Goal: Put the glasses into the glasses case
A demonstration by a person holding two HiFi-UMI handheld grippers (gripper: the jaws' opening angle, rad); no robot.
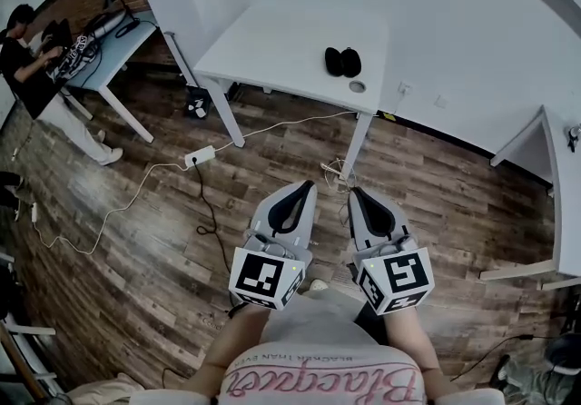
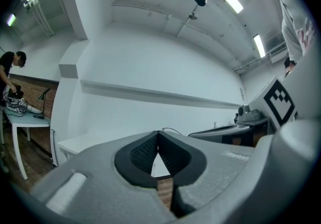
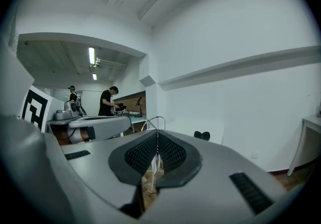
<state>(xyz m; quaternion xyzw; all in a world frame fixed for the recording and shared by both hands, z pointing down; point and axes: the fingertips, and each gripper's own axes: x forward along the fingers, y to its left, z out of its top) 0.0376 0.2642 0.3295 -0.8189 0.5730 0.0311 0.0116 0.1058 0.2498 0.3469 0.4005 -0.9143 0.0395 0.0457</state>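
Observation:
A white table point(image 1: 272, 49) stands ahead of me. Near its right end lies a black two-lobed object point(image 1: 342, 61); from here I cannot tell whether it is the glasses or the case. A small grey oval thing point(image 1: 357, 86) lies just in front of it. The black object point(image 3: 202, 135) also shows far off in the right gripper view. My left gripper point(image 1: 307, 183) and right gripper point(image 1: 356, 190) are held side by side close to my body, over the floor and well short of the table. Both are shut with nothing between the jaws point(image 2: 158, 132) point(image 3: 157, 131).
A power strip point(image 1: 200, 156) with white and black cables lies on the wooden floor in front of the table. A person works at another table point(image 1: 113, 44) at the far left. A third white table point(image 1: 558, 185) stands at the right edge.

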